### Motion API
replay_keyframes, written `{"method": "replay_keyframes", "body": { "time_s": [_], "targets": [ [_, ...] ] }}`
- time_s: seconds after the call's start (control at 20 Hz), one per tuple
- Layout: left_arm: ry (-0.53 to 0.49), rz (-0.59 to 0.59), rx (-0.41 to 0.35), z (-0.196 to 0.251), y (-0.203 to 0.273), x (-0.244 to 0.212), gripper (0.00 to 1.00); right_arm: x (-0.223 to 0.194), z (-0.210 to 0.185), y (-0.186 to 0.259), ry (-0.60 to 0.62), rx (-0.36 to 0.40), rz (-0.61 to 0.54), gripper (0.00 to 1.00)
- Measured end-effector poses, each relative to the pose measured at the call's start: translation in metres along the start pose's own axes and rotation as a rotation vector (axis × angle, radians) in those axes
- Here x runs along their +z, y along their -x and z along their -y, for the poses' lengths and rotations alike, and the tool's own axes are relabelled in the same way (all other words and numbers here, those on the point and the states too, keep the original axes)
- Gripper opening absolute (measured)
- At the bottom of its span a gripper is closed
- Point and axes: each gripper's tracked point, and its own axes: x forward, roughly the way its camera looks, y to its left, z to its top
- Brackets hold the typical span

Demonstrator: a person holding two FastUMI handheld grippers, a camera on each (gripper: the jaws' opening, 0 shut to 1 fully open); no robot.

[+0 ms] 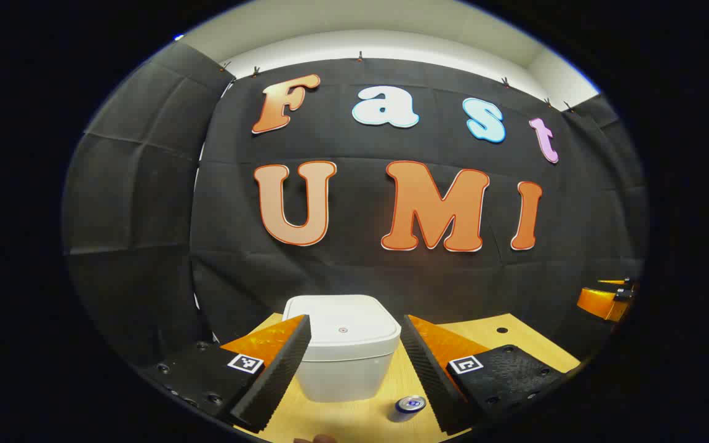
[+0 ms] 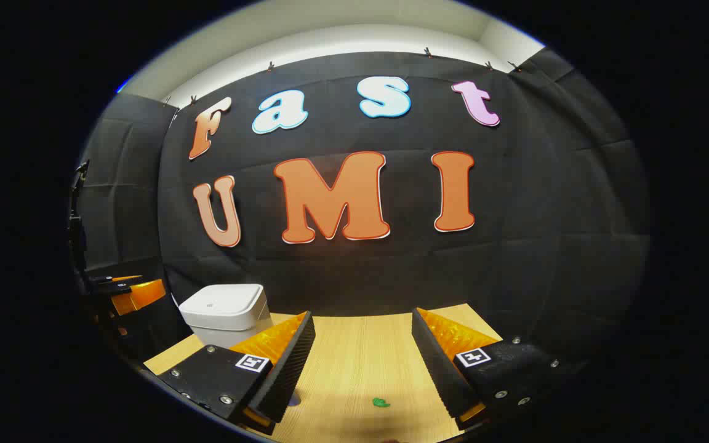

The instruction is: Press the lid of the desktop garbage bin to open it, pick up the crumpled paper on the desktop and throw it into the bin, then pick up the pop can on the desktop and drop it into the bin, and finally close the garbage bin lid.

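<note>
**Bin shut, can waiting**

My left gripper (image 1: 356,363) hangs with fingers apart before the closed garbage bin (image 1: 343,351) near the tabletop's (image 1: 354,418) far edge. The pop can (image 1: 410,405) stands at its foot: light, slick, best pinched across its sides. My right gripper (image 2: 360,363) is spread too, empty.

Wooden tabletop (image 2: 360,344) with small hole (image 1: 501,330); green scrap (image 2: 381,402) lying on it.
</note>
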Motion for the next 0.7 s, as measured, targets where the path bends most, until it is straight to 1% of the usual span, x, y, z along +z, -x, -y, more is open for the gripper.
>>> {"method": "replay_keyframes", "body": {
  "time_s": [0.1, 0.2, 0.35, 0.4, 0.5, 0.6, 0.7],
  "targets": [
    [0.01, -0.006, 0.016, 0.003, -0.001, -0.005, 0.93, 0.0, 0.012, -0.005, -0.003, 0.002, 0.005, 0.94],
    [-0.001, -0.007, 0.04, 0.002, -0.002, -0.008, 0.93, -0.001, 0.018, -0.01, -0.043, 0.026, 0.007, 0.94],
    [-0.025, -0.007, 0.065, -0.003, -0.004, -0.006, 0.93, -0.008, 0.032, -0.018, -0.065, 0.016, -0.019, 0.94],
    [-0.021, -0.013, 0.063, -0.002, -0.005, -0.008, 0.93, -0.01, 0.033, -0.018, -0.063, 0.013, -0.028, 0.94],
    [-0.003, -0.025, 0.032, 0.007, -0.012, -0.008, 0.94, -0.011, 0.037, -0.017, -0.065, 0.0, -0.024, 0.94],
    [-0.01, -0.038, 0.011, 0.012, -0.023, -0.01, 0.94, -0.009, 0.039, -0.014, -0.066, -0.023, -0.014, 0.94],
    [-0.024, -0.019, -0.002, 0.015, -0.032, -0.002, 0.94, -0.008, 0.041, -0.014, -0.055, -0.034, -0.002, 0.94]
  ]
}}
